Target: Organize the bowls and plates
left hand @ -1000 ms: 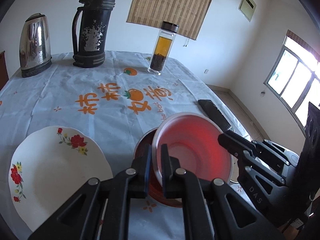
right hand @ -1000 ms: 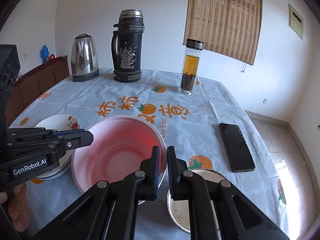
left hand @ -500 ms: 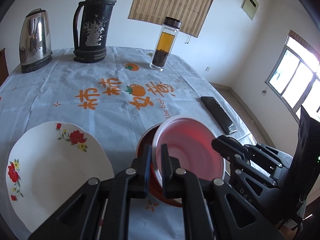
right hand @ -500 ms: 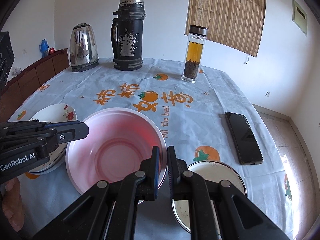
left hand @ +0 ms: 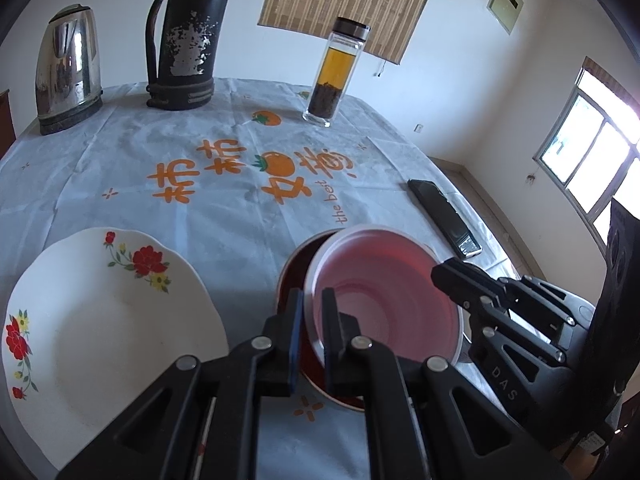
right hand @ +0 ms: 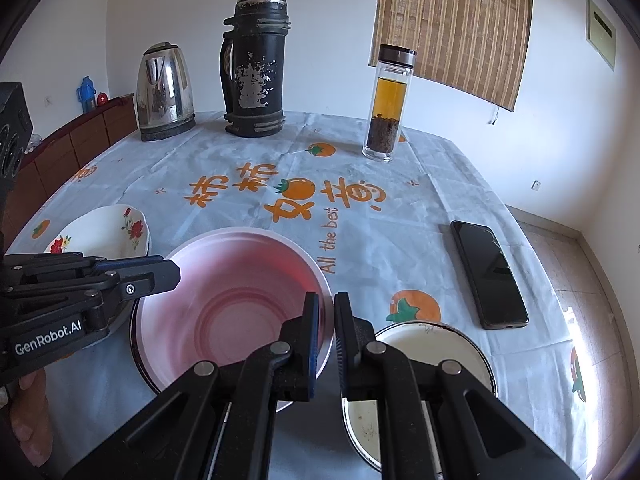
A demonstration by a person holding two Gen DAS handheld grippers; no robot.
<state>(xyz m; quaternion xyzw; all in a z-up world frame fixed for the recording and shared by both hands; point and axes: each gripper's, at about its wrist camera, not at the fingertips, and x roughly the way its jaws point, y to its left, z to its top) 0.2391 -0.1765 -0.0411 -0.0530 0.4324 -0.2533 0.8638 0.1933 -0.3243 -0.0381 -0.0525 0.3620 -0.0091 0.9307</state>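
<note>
I see a translucent pink plastic bowl [right hand: 232, 304], matt. The flowered plate [left hand: 100, 320] looks like glossy glazed china. My bench wears a creased, matt cloth [right hand: 360, 240]. The kettle [right hand: 164, 88] is shiny metal; the black flask [right hand: 256, 68] is scuffed and flaking.

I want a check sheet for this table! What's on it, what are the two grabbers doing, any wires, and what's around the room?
Surface: table under a pale cloth with orange fruit prints.
Job's things: pink bowl held over a dark red bowl; flowered plate; white enamel dish.
Clutter: steel kettle, black flask, glass tea bottle, phone.
Grippers: left gripper and right gripper each shut on the pink bowl's rim, on opposite sides.
Cables: nothing seen on the table.
Surroundings: bamboo blind, window, wooden cabinet.
</note>
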